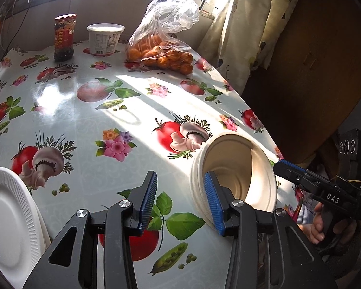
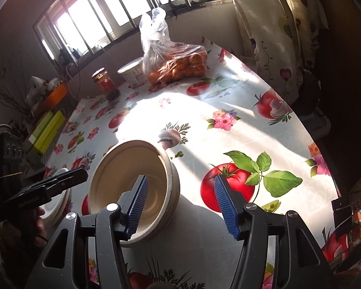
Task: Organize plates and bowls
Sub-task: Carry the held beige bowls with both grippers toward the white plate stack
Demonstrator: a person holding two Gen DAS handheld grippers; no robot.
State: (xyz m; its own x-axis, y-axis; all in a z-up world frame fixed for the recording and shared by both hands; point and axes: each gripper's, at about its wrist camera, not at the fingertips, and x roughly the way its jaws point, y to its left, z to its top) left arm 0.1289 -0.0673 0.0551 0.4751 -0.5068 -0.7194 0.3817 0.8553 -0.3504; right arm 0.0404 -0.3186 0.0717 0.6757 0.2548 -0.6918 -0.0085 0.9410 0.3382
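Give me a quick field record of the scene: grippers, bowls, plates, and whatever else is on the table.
left gripper: open, holding nothing
right gripper: open, holding nothing
bowls: beige nested stack, tipped on its side on the tablecloth, opening facing the left gripper
bowl position: between the two grippers; whether either finger touches it cannot be told
plates: white ribbed stack at the near left table edge
far end of table: red-labelled jar, white tub, plastic bag of oranges
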